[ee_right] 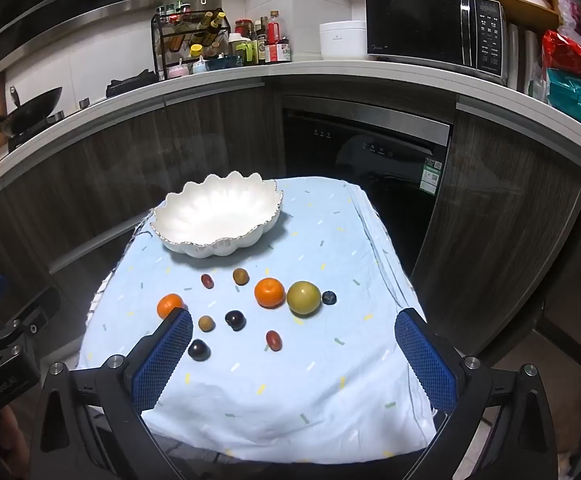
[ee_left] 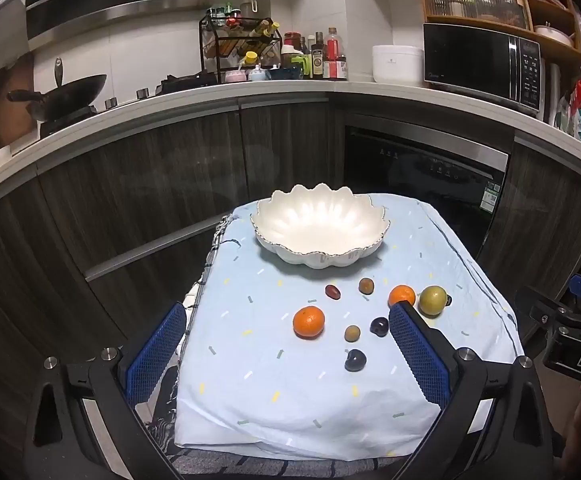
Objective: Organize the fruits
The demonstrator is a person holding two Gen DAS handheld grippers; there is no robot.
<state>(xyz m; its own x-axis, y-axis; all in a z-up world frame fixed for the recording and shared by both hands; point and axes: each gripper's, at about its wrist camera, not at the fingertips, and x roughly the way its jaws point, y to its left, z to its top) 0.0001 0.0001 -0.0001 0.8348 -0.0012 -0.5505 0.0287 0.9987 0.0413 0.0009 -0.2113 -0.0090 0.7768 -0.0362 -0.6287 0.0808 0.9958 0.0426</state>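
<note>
Fruits lie loose on the light blue cloth (ee_left: 290, 392) in my left wrist view: a tangerine (ee_left: 308, 322), a second tangerine (ee_left: 401, 295), a green-yellow fruit (ee_left: 432, 300) and dark grapes (ee_left: 355, 360). The scalloped white bowl (ee_left: 320, 254) behind them holds nothing. My left gripper (ee_left: 286, 356) is spread wide, gripping nothing.

From the right wrist, I see the same bowl (ee_right: 194, 250) bare, the fruits in front of it, a red grape (ee_right: 273, 340) nearest. My right gripper (ee_right: 294, 356) hangs released, its fingers (ee_right: 426, 360) touching nothing.
</note>
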